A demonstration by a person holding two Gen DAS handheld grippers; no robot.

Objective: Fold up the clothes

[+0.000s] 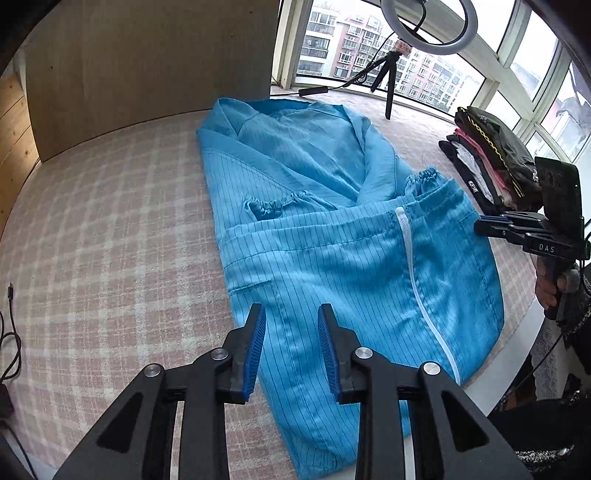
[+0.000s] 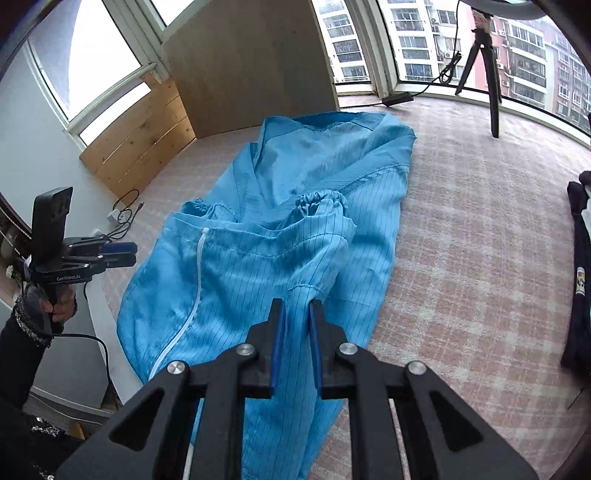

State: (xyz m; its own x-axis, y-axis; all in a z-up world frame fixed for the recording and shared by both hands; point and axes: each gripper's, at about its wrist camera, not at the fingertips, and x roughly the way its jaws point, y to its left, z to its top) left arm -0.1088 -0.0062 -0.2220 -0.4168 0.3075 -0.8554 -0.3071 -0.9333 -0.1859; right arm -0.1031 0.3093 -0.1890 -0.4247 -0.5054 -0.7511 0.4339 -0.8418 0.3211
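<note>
Below the left claw, parted and empty, and the right claw, its narrow gap empty too, the half-folded blue zip-front smock lies on the checked surface; beyond, its loose cuffed sleeves could slip out and spoil the fold.

A soft cover with pink and white checks spreads out under the fingers and far ahead of them. Past the fingertips stands a tall, pale wood board. To its right, big curved windows let in grey daylight, and tall pink and white buildings show outside. A round ring light hangs near the glass, with a small black tripod below it. A black cable lies far left of the fingers.
</note>
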